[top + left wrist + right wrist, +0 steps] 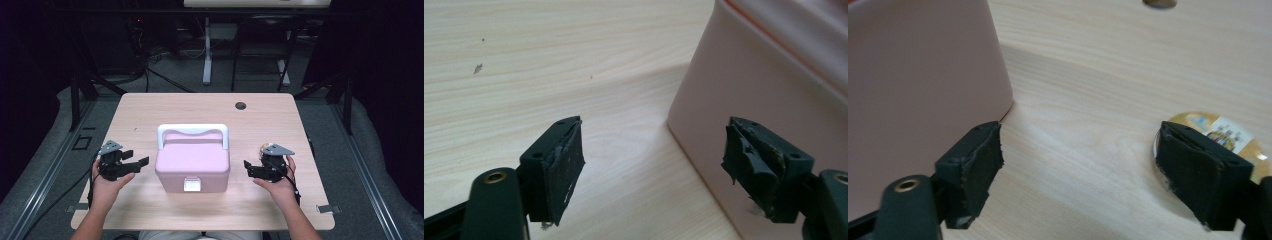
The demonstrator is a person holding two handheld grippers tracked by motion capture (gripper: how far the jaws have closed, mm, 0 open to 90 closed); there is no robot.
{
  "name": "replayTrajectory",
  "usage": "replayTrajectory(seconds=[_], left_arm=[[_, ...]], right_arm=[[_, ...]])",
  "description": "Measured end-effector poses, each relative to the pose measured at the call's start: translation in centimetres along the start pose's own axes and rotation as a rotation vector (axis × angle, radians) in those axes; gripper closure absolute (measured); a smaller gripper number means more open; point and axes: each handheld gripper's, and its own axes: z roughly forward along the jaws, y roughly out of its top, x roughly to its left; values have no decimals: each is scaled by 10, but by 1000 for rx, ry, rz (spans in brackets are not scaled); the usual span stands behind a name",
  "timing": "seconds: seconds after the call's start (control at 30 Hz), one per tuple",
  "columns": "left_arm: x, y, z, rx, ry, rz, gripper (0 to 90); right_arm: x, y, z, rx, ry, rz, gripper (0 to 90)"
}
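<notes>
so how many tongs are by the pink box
2: left tongs just off the box's left side, right tongs off its right side, both open and empty. None seem hidden.

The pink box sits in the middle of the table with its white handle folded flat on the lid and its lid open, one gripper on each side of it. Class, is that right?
Not quite. In the high view the pink box has its lid shut, the white clasp down at the front. The rest holds: the white handle lies flat, with the left gripper and the right gripper either side.
</notes>
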Motion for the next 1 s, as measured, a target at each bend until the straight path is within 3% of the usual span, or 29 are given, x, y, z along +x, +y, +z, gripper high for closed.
replayTrajectory(seconds=[0.07, 0.13, 0.3, 0.4, 0.6, 0.73, 0.8, 0.9, 1.0], left_arm=[[-1, -2, 2, 10, 35, 31, 239], [-1, -4, 2, 24, 48, 37, 242], [0, -8, -4, -13, 65, 40, 276], [2, -11, -8, -34, 69, 39, 325], [3, -15, -10, -48, 90, 41, 409], [0, -15, -9, -42, 74, 41, 426], [-3, -15, -7, -47, 65, 48, 430], [-7, -13, -5, -44, 52, 61, 435], [-12, -13, -3, -49, 39, 61, 439]], right_arm=[[3, 0, -2, -11, -25, -26, 266], [3, -1, -2, -15, -42, -49, 305], [3, 0, 2, -22, -44, -54, 394], [3, 2, 3, -45, -17, -39, 463], [1, 2, 9, -6, 30, -13, 499], [3, 1, 5, -15, 16, 12, 507], [4, 0, 2, -30, 36, 32, 530], [7, 0, 1, -41, 48, 30, 537], [17, 0, 2, -43, 57, -3, 541]])
